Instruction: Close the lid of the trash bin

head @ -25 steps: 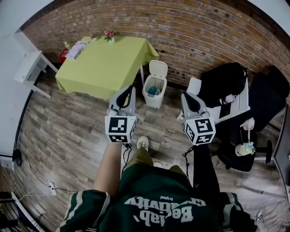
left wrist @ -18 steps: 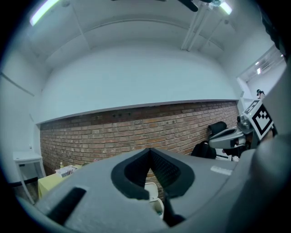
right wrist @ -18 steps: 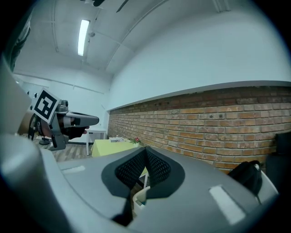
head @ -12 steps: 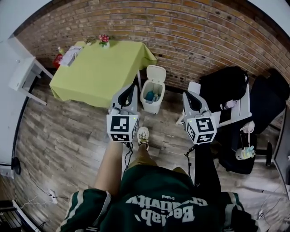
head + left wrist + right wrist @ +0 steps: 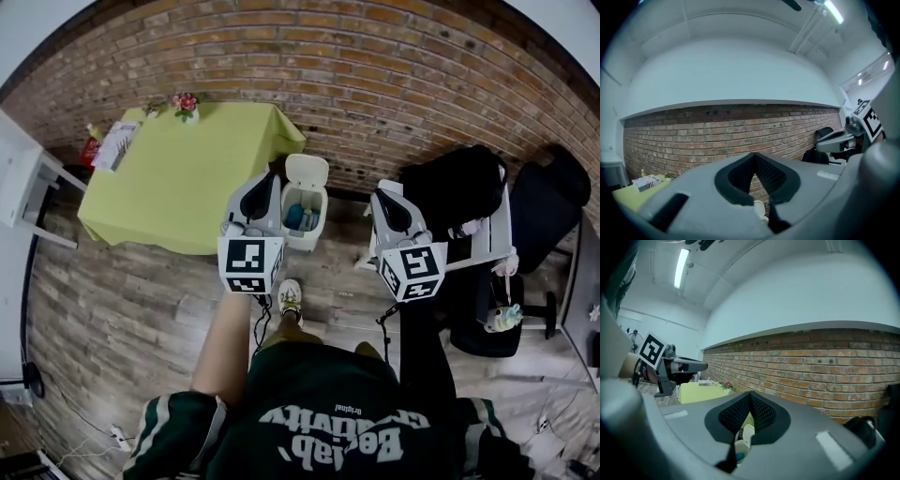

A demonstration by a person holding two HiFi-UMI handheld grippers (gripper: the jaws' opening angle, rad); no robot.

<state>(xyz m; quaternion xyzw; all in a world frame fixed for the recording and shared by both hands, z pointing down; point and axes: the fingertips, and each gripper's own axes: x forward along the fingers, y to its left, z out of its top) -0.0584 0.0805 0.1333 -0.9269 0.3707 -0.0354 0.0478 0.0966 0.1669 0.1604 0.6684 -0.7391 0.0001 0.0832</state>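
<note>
I've walked closer: the trash bin point(image 5: 303, 239) now stands at twelve o'clock, just beyond my left gripper point(image 5: 270, 184), its lid point(image 5: 307, 171) still upright. The left gripper and my right gripper point(image 5: 382, 199) are both clenched and empty. Reach comes next, I judge.

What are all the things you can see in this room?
trash bin: one, white, lid up, something blue inside, on the floor by the brick wall
table: one, yellow-green cloth, left of the bin
flowers: one small bunch, pink-red, far edge of the table
printed pack: one, mostly white, table's left corner
chairs: two, black, on the right
desk: one, white, between the chairs
brick wall: one, red-brown, at the back
floor: wooden planks, grey-brown
shoe: one, pale, the person's, on the floor
left gripper: one, grey, shut, empty, held up near the bin
right gripper: one, grey, shut, empty, to the bin's right
</note>
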